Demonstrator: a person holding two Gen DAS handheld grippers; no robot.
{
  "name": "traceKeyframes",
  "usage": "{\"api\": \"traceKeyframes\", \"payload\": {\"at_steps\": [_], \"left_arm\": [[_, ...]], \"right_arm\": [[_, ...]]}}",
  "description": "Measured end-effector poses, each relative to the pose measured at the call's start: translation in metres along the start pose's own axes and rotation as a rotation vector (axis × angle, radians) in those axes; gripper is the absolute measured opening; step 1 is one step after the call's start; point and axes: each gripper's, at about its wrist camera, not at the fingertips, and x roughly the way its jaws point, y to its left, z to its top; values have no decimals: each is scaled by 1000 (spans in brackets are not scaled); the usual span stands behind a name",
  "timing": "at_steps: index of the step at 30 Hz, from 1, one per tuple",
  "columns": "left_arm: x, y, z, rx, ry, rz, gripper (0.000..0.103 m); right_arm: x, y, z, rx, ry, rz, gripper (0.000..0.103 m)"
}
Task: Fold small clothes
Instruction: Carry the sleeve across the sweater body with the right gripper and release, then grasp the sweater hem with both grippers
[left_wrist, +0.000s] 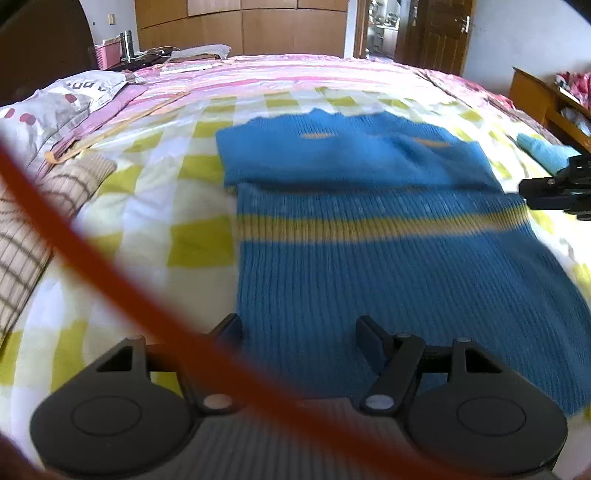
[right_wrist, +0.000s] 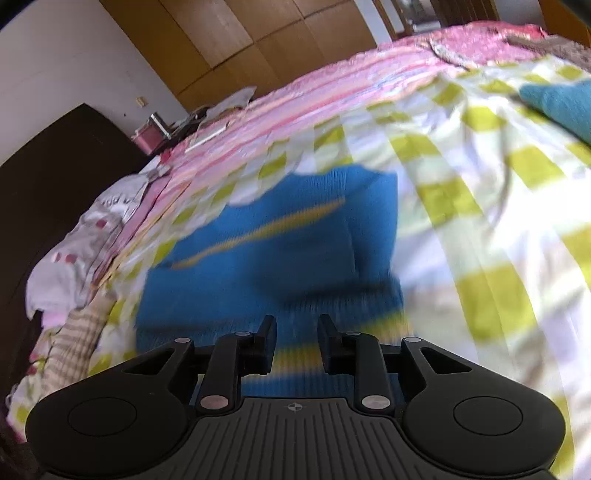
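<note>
A blue knit sweater (left_wrist: 369, 229) with a yellow stripe lies flat on the green-and-white checked bedspread (left_wrist: 155, 206), its top part folded over the body. My left gripper (left_wrist: 299, 332) is open and empty over the sweater's near hem. My right gripper (right_wrist: 297, 332) is open and empty just above the sweater (right_wrist: 280, 251) near its yellow stripe. The right gripper also shows at the right edge of the left wrist view (left_wrist: 561, 188), beside the sweater's right side.
A second blue-green garment (left_wrist: 539, 151) lies at the bed's right side, also in the right wrist view (right_wrist: 561, 107). A brown checked cloth (left_wrist: 33, 229) and pillows (left_wrist: 55, 107) lie at the left. An orange cable (left_wrist: 110, 277) crosses the left view. Wardrobe and door stand behind.
</note>
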Motion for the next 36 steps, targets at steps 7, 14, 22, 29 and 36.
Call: {"api": "traceKeyframes", "payload": {"at_steps": [7,14,22,29,36], "left_arm": [[-26,10,-33,0,50,-42,73],[-39,12,-54,12,71,-51,74],[-41,13,-58,11,79,-65,72],[-44,7,-59,29,76,-126,66],[-38,11,-57,7,79,-130,68]], "right_arm": [[-65,-3,-57,-111,58,-101,35],[-87,-20,-110,-98,176,-197,35],[-87,-34,-114,-20,200,-179,36],[-92,-41,-115,20,189,-172,35],[-86,-39,-120,7,195,-147,38]]}}
